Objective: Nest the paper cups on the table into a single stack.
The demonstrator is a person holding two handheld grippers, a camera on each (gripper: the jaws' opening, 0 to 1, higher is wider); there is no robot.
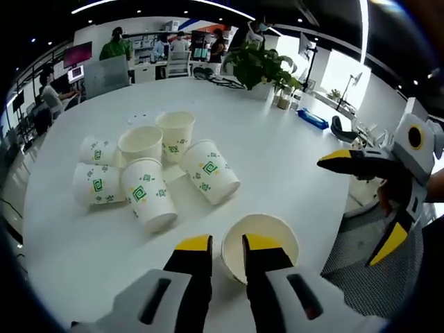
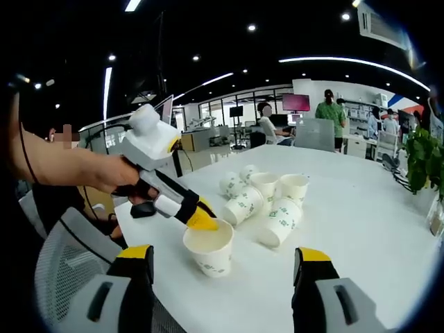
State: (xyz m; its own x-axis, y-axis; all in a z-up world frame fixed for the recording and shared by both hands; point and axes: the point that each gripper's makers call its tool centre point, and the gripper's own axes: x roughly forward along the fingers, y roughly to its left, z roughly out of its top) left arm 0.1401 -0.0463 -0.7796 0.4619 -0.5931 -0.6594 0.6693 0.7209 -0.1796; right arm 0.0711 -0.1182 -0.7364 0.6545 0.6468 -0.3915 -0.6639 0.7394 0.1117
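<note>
L gripper [image 1: 227, 244] jaws pinch rim of upright white paper cup [image 1: 266, 239]; R gripper [image 2: 226, 262] wide apart (holds nothing); six green-logo paper cups [image 1: 148, 170] clustered on white round table [image 1: 277, 166].

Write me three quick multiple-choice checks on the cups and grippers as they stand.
1. Where is the cup at the left gripper?
A. Inside the cluster
B. Upright, apart from the cluster, near the table's edge
C. On a chair

2. How many paper cups are on the table?
A. Four
B. Seven
C. Ten

3. How is the right gripper?
A. Open, holding nothing
B. Shut on a cup
C. Shut on a plant

Answers:
1 B: the lone cup stands mouth up at the left gripper, away from the cluster, by the edge of the table.
2 B: six in the cluster plus the lone cup.
3 A: the right gripper has its jaws wide apart with nothing gripped.
</note>
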